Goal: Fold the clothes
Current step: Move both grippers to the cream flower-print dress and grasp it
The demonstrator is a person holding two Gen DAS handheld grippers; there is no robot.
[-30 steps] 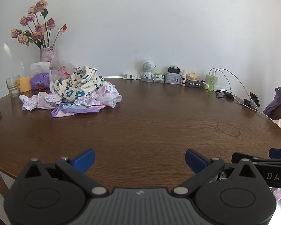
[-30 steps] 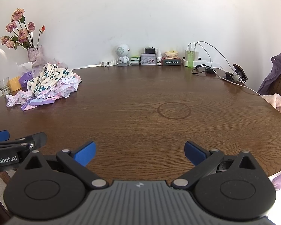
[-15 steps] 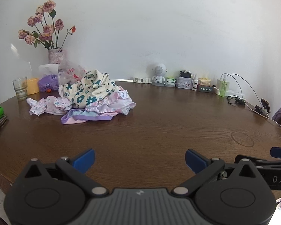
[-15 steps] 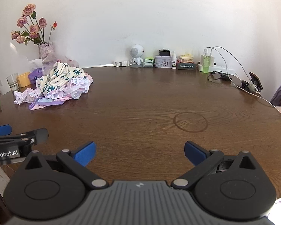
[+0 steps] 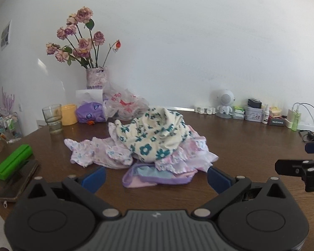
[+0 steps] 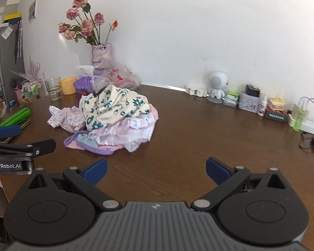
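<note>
Since nothing is folded yet, you hold each hand-held gripper — left, right — spread wide and empty, aimed at the heap of clothes near the worktop edge.

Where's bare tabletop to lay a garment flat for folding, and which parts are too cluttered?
Bare wood runs right of the clothes pile, from the open right gripper back to the row of small boxes and bottles by the wall. Crowded: behind the pile by the vase, plastic bag and glass; also the left edge by the green box.
</note>
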